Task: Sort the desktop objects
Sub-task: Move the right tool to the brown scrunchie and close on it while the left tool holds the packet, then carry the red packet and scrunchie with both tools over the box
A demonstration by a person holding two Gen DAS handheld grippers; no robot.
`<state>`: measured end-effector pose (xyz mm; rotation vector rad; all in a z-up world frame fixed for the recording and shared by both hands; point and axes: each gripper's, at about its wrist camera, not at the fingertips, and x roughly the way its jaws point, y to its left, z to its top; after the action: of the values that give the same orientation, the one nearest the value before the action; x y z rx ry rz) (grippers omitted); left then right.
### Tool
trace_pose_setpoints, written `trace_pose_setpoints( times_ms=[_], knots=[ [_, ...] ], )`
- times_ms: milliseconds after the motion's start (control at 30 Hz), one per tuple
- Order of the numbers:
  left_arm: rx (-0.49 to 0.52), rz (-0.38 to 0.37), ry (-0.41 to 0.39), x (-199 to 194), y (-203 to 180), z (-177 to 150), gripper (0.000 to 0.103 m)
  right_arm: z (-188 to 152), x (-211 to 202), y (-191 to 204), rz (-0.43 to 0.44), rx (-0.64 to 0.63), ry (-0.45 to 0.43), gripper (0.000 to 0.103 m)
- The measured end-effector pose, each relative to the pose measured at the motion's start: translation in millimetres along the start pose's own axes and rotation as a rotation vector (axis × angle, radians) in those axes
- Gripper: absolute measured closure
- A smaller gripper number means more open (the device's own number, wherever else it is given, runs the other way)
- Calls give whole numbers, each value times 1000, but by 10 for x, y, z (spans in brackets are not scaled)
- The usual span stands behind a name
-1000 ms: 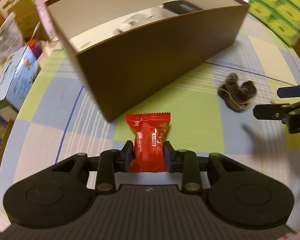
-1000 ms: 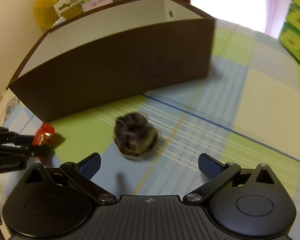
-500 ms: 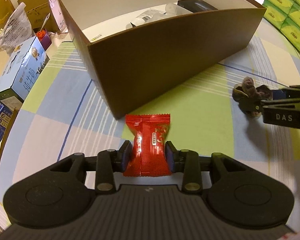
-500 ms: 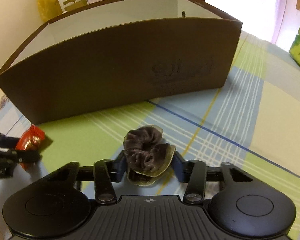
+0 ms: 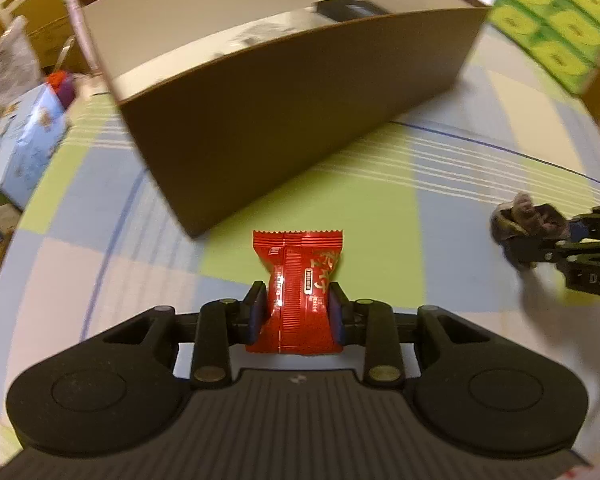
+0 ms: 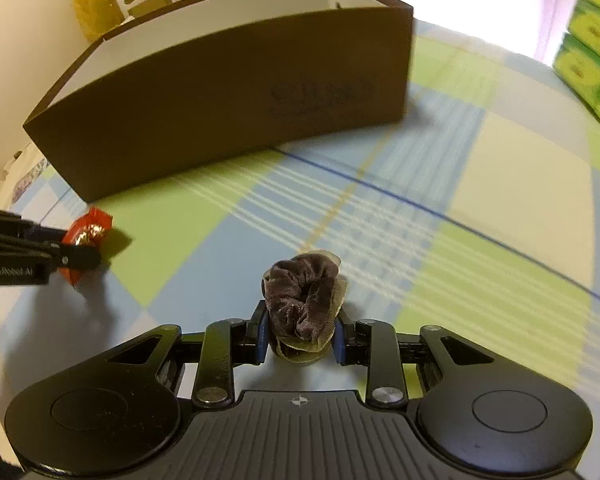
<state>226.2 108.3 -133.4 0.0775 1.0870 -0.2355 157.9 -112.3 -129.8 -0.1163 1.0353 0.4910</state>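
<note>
Glossy red snack packet between left jaws; crumpled brown velvet scrunchie between right.

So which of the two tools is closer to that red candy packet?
Left. The left tool is clamped on the red candy packet; the right tool is off to its right, holding a brown scrunchie.

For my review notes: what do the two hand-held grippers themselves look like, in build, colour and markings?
Both are matte black. The left hand-held gripper and the right hand-held gripper each have a ribbed centre plate, two round side housings, linkage arms with silver pivot pins, and blue finger pads. White lettering shows on their sides, only partly readable. No cables, hands or sleeves are visible.
</note>
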Motion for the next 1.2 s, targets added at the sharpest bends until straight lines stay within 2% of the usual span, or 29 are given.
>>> trace_pose_setpoints(
  times_ms=[233,267,333,367,633,667,700,733,767,867,1033,1200],
  knots=[
    [66,-69,11,-48,-233,-76,75,-283,-286,-218,-25,77,12,74],
    [78,-77,14,-47,-276,-96,75,-315,-311,-234,-23,84,14,69],
    [94,-75,17,-33,-360,-126,72,-363,-354,-243,-33,94,5,52],
    [100,-77,20,-24,-392,-132,67,-378,-366,-235,-42,94,1,39],
    [129,-46,47,60,-482,-113,68,-348,-368,-140,-44,60,-32,37],
    [124,-49,52,63,-475,-114,70,-336,-347,-115,-45,47,-30,37],
    [120,-46,54,62,-463,-123,75,-328,-314,-96,-53,34,-25,41],
    [121,-43,52,53,-453,-133,75,-321,-286,-62,-65,13,-14,46],
    [119,-42,53,40,-442,-141,76,-314,-246,-41,-69,-6,-4,63],
    [102,-40,45,-18,-388,-157,77,-307,-235,0,-77,-42,-7,78],
    [89,-52,-2,-230,-314,-128,78,-221,-307,-6,-16,-14,-11,79],
    [93,-77,-74,-549,-282,-3,78,4,-483,41,62,-1,-56,79]
  ],
)
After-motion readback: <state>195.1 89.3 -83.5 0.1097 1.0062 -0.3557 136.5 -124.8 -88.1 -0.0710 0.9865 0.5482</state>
